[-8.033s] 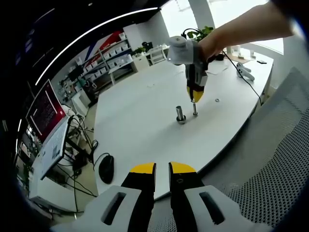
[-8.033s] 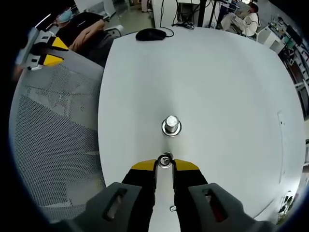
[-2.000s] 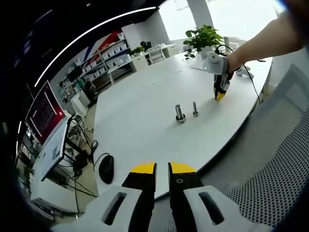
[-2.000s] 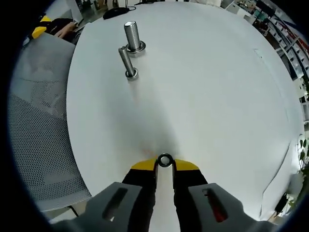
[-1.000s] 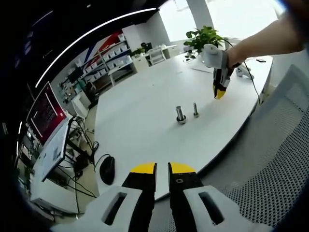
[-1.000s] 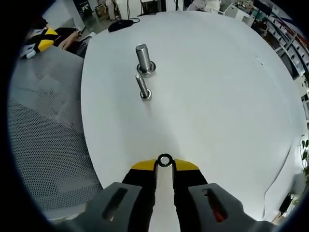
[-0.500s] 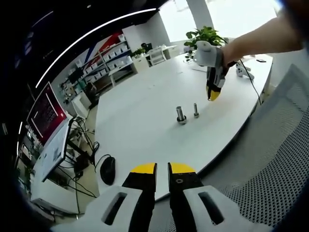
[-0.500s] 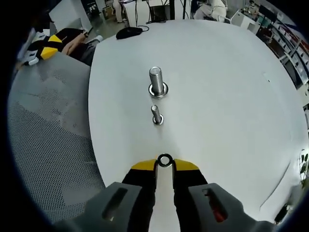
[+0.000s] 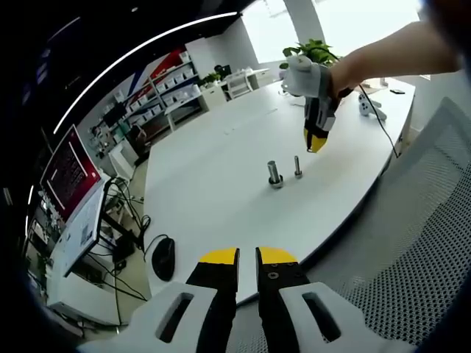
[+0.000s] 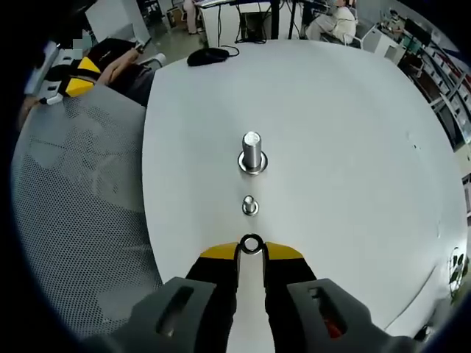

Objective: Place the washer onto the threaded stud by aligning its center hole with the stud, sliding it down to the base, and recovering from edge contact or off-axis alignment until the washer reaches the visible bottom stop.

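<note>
White table (image 10: 353, 147) stood in an office with shelving (image 9: 158, 88). Right gripper (image 10: 251, 251), clamped on washer (image 10: 251, 243), hung above thin stud (image 10: 250, 205); left gripper (image 9: 247, 257) sat nearly closed, empty, off the table's edge.

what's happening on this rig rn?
A person is working with two hand-held grippers over a white table. The right hand-held gripper pinches a small washer at its tips and hovers just short of the thin threaded stud, looking down on it almost end-on; the washer is not on the stud yet. A thicker stud stands beyond it. The left hand-held gripper is shut on nothing, held back off the table edge.
</note>
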`<state>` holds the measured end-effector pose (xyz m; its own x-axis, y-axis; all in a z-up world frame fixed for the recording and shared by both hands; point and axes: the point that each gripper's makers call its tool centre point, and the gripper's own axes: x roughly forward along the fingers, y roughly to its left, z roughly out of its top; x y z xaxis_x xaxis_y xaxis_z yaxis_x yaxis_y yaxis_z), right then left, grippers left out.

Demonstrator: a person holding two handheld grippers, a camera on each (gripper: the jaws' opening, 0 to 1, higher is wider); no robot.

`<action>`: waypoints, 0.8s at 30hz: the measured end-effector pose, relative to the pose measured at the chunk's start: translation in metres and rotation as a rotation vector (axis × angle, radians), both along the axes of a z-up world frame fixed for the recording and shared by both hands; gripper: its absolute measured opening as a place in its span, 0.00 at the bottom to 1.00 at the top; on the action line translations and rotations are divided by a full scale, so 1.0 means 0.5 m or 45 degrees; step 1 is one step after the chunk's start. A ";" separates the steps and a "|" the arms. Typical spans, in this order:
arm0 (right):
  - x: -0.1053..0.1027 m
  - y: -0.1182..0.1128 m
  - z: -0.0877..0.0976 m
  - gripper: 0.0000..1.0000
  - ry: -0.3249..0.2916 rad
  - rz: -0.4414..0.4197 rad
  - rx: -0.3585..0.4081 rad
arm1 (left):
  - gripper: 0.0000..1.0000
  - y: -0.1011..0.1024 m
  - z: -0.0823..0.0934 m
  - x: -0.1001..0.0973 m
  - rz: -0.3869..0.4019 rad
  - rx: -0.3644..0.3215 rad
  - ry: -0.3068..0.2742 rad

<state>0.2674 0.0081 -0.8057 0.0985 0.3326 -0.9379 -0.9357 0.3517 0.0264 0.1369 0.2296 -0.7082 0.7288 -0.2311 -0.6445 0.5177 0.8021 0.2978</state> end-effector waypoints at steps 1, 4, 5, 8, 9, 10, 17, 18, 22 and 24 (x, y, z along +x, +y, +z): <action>0.002 0.005 0.002 0.14 -0.004 0.005 0.002 | 0.07 0.000 0.000 0.000 0.000 0.000 0.000; 0.003 0.016 0.005 0.14 -0.008 0.017 0.003 | 0.07 0.000 0.000 0.000 -0.001 0.001 0.000; 0.003 0.017 0.005 0.14 -0.008 0.020 0.002 | 0.07 0.000 0.000 -0.001 0.000 0.000 0.000; 0.003 0.031 0.007 0.14 -0.013 0.034 0.005 | 0.06 0.000 0.000 0.000 0.000 0.001 0.000; 0.002 0.034 0.007 0.14 -0.014 0.038 0.006 | 0.06 0.001 0.000 0.000 0.000 0.001 0.000; -0.001 0.040 0.007 0.14 -0.014 0.046 0.005 | 0.06 0.001 0.000 0.000 0.000 0.001 0.000; -0.007 0.063 0.001 0.14 -0.014 0.080 0.000 | 0.06 0.001 0.001 -0.001 0.001 0.001 -0.001; -0.007 0.064 0.000 0.14 -0.014 0.084 -0.003 | 0.06 0.001 0.001 -0.001 0.001 0.001 -0.001; -0.005 0.063 0.000 0.14 -0.017 0.088 -0.010 | 0.06 0.001 0.001 -0.001 0.001 0.001 -0.002; -0.005 0.064 0.001 0.14 -0.018 0.090 -0.009 | 0.06 0.001 0.001 -0.001 0.000 0.001 -0.002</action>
